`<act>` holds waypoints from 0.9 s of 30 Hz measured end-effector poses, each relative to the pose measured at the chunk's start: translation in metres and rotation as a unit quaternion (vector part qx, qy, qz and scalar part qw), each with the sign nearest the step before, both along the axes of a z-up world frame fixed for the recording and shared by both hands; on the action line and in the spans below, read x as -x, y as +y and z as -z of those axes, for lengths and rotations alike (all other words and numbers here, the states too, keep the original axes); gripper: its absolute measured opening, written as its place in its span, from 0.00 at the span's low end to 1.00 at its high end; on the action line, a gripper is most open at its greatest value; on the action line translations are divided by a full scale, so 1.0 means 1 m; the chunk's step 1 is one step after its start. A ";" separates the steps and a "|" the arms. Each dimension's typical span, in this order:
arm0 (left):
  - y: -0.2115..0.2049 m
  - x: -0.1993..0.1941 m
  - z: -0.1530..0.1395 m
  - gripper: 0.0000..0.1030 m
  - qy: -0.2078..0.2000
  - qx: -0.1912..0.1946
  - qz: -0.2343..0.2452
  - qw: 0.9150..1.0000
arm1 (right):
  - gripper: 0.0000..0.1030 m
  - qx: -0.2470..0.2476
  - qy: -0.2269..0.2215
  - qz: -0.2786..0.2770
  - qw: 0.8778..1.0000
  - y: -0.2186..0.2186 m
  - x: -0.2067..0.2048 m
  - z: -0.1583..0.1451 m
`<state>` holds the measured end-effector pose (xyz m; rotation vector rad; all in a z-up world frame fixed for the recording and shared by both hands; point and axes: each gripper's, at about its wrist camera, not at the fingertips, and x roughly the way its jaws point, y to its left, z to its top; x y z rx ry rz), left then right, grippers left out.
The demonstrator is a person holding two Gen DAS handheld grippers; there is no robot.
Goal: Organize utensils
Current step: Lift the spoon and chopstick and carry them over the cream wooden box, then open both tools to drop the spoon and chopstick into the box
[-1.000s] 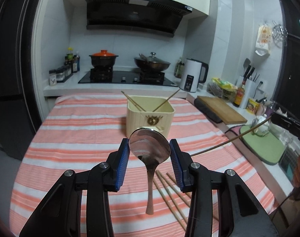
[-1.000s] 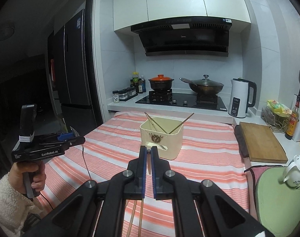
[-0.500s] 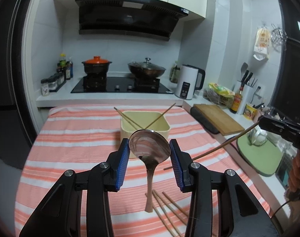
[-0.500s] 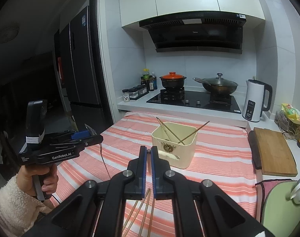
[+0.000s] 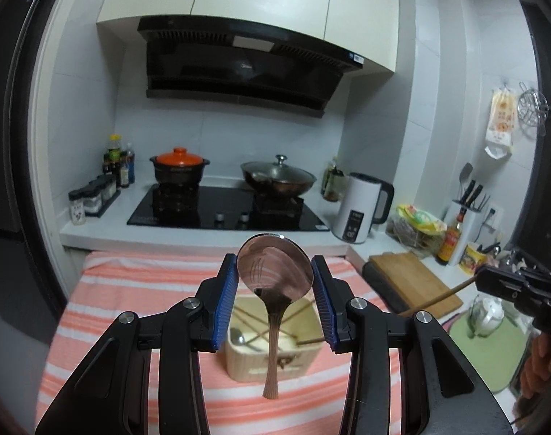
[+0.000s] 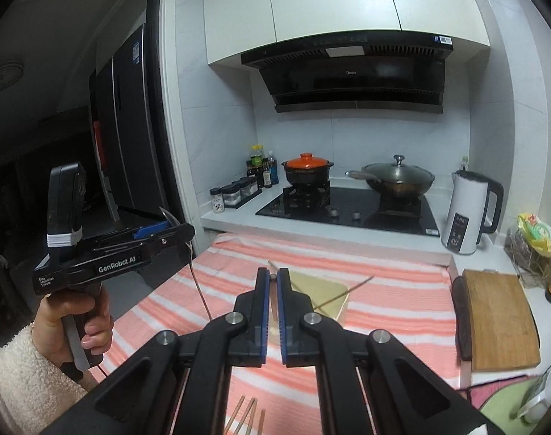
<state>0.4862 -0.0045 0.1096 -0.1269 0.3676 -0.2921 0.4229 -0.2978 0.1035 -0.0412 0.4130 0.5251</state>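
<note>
- Left wrist view: since a second ago the left tool (image 5: 274,291) has risen and come forward over the striped bench (image 5: 130,290). The cream utensil box (image 5: 271,359), then ahead of the tips, now sits directly below them, and the loose chopsticks once seen beside the spoon handle have left this view.
- The left tool is clenched on the spoon (image 5: 275,272), as before: its blue pads press the two sides of the bowl, which stands upright between the tips, while the handle hangs straight down, its end in front of the box's near wall.
- Inside the box, under the tool, lie crossed chopsticks and a second small spoon (image 5: 239,339), to the left of the hanging handle.
- At the right edge the right tool (image 5: 481,282) appears side on, gripping one long chopstick (image 5: 431,302) that slants down toward the box; it was well clear of the box earlier and its tip now reaches just inside the right side.
- Right wrist view: the right tool (image 6: 274,301) is higher and nearer the box than a second ago; the box (image 6: 326,297) now lies just beyond and below its tips, mostly to their right.
- Its jaws are clenched nearly together on the thin chopstick, whose end shows as a small knob between the tips.
- The loose chopsticks (image 6: 246,413) lie on the bench under the tool, at the bottom edge.
- To the left, a hand (image 6: 69,330) in a fleecy sleeve holds the left tool (image 6: 174,226) side on, the spoon's handle dangling from it.
</note>
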 end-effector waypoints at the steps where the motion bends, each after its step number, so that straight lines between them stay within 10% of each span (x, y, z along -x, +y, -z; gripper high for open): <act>1: -0.001 -0.010 -0.002 0.40 -0.007 0.005 -0.005 1.000 | 0.04 0.003 -0.005 0.004 1.000 0.001 -0.008 -0.002; 7: -0.012 -0.068 0.018 0.40 -0.011 0.025 -0.036 0.999 | 0.04 0.030 0.018 0.018 0.999 0.008 -0.065 0.002; 18: -0.031 -0.151 0.114 0.40 0.162 0.017 -0.023 0.986 | 0.04 0.052 0.209 0.016 0.976 0.018 -0.183 0.074; 27: -0.038 -0.166 0.140 0.40 0.203 0.006 -0.011 0.979 | 0.05 0.052 0.236 0.030 0.970 0.033 -0.227 0.095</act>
